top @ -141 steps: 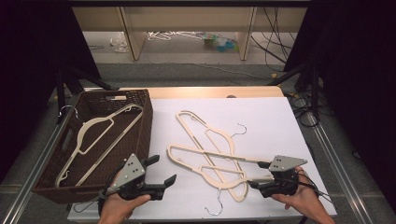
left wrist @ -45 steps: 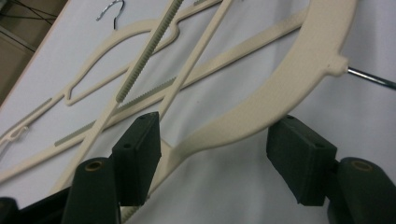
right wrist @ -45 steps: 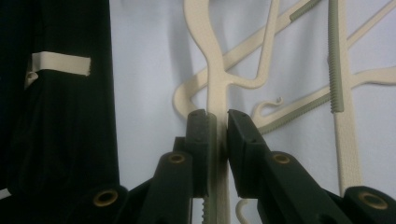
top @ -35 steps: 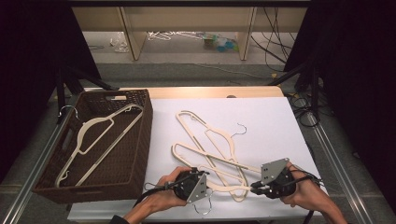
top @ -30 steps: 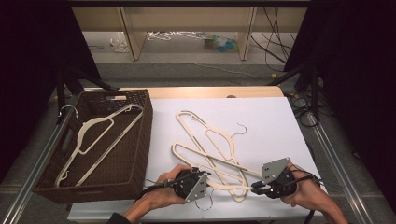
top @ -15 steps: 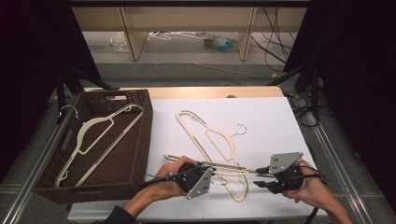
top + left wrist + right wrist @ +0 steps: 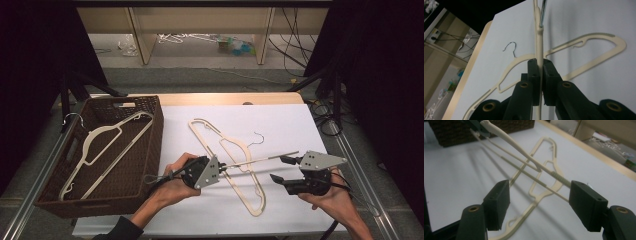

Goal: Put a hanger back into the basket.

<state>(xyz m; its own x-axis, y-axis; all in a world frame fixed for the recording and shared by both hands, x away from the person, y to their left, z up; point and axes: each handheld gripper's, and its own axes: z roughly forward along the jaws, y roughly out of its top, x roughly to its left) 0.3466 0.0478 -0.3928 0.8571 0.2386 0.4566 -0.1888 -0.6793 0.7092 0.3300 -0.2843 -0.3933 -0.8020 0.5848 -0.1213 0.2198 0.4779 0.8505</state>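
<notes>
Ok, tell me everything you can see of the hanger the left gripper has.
The lifted hanger is cream, plastic-looking, thin, with a metal hook. The left gripper is shut on its neck, holding it edge-on above the white table and the second hanger. Its far end reaches between the right gripper's open jaws.

The left gripper is held in the left hand with its jaws pressed together. The right gripper, in the right hand, has its jaws apart, just opening.
</notes>
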